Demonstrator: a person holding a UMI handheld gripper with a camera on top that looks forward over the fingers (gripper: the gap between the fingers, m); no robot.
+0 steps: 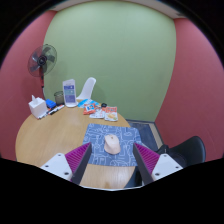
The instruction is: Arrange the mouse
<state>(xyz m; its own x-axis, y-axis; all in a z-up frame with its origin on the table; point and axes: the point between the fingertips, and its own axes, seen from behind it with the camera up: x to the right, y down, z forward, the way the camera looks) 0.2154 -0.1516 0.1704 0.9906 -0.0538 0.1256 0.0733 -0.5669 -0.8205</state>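
A beige computer mouse (111, 143) lies on a blue patterned mouse mat (108, 137) on a round wooden table (50, 135). My gripper (112, 158) hovers just short of the mouse, over the table's near edge. Its two fingers are spread wide, with the magenta pads (78, 155) at either side. The mouse sits just ahead of the fingers, roughly centred between them, and nothing is held.
At the table's far side stand a white box (38, 107), a clear container (70, 92), a white stand (87, 90) and some colourful small items (97, 108). A fan (42, 61) stands behind the table. A black chair (182, 152) is at the right.
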